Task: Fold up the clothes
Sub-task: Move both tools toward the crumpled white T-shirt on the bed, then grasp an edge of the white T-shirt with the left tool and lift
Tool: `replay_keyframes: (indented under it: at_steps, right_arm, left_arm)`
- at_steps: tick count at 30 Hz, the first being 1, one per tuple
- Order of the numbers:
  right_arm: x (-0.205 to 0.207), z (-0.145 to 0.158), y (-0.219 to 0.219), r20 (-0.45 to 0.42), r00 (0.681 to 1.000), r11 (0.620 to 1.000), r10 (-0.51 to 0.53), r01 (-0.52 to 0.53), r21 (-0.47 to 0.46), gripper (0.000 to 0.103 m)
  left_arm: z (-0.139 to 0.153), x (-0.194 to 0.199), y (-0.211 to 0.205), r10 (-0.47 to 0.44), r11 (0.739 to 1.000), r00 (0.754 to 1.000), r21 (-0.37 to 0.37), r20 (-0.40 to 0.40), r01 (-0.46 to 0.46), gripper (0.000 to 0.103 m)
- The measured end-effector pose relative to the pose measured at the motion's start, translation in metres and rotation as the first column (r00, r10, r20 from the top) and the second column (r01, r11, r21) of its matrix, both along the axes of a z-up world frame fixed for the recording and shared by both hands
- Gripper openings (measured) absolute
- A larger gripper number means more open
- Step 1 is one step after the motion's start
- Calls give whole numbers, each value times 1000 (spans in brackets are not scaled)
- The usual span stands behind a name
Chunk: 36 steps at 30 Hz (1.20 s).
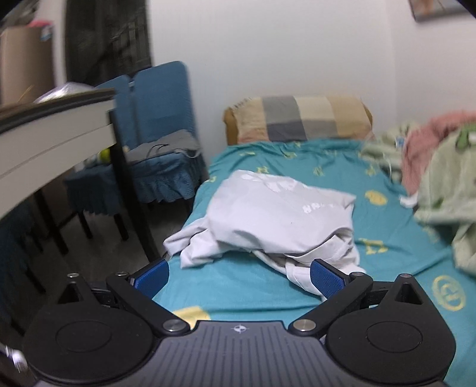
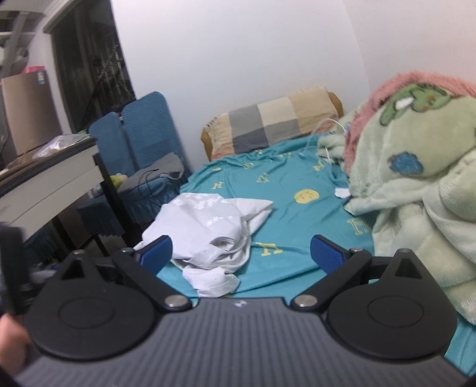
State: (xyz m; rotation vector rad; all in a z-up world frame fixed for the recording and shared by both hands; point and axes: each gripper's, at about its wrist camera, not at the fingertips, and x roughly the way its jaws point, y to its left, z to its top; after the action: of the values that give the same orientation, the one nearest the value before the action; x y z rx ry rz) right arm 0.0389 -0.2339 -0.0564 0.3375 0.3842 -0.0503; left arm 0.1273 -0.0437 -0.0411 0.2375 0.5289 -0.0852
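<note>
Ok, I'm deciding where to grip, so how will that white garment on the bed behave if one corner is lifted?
The white garment lies crumpled in soft folds, so it is probably floppy and will drape rather than hold shape. It looks thin, so likely light. Layers are bunched up, so one corner may drag the rest across the teal sheet. Both grippers' fingers stand open, not touching it.

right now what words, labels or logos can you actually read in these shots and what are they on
"H": repeated yellow letter motifs on the teal bedsheet.
White print on the white garment: lettering there, too blurred to read.
Label on the cardboard box: too small to read.
Small emblem on the left gripper body: a symbol, no text.
Picture on the wall: no readable text.
</note>
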Motion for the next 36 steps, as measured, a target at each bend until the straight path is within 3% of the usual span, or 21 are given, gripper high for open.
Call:
replay_keyframes:
  at_steps: [3,7,10,15,16,18,20,21,24,28,29,32,36]
  right_arm:
    - [6,-3,-11,-23,1000,999,-12,13,34,98]
    - [19,-10,-30,-60,998,993,-9,16,114,76]
    - [30,-17,-41,-70,997,986,-13,24,165,74]
    - [48,-29,-46,-78,997,980,12,4,197,73]
    - [51,-32,-45,-80,997,981,21,-5,192,73]
    - [56,-36,-42,-84,996,984,37,-22,179,70]
    - [58,-37,-40,-81,996,986,44,-30,164,68]
    - [59,-38,-40,-80,996,987,41,-28,159,67]
    - [59,-38,-41,-78,997,989,24,-12,150,58]
    - [54,-36,-42,-77,997,993,-5,14,121,50]
    - [52,-34,-42,-70,997,993,-12,20,113,50]
    - [45,-29,-43,-47,999,995,-27,32,97,50]
    - [37,-20,-41,-13,1000,995,-24,25,94,50]
  left_arm:
    - [-19,36,-17,-38,995,999,94,-3,38,97]
    - [-54,71,-38,-113,954,994,279,-3,109,88]
    - [-81,96,-47,-170,918,985,366,8,155,87]
    - [-118,129,-61,-273,857,962,451,-14,250,74]
    - [-125,134,-66,-301,832,954,484,-18,272,71]
    - [-132,144,-73,-343,793,939,526,-30,306,55]
    - [-131,152,-79,-370,772,927,534,-62,344,43]
    - [-129,154,-81,-379,765,922,535,-78,359,33]
    - [-97,135,-81,-415,783,909,495,-38,378,11]
    - [-51,106,-80,-460,805,888,435,28,403,7]
    - [-40,99,-80,-470,810,882,420,46,410,1]
    - [-6,77,-80,-497,821,862,374,98,431,0]
    - [47,3,-82,-540,826,819,309,196,471,0]
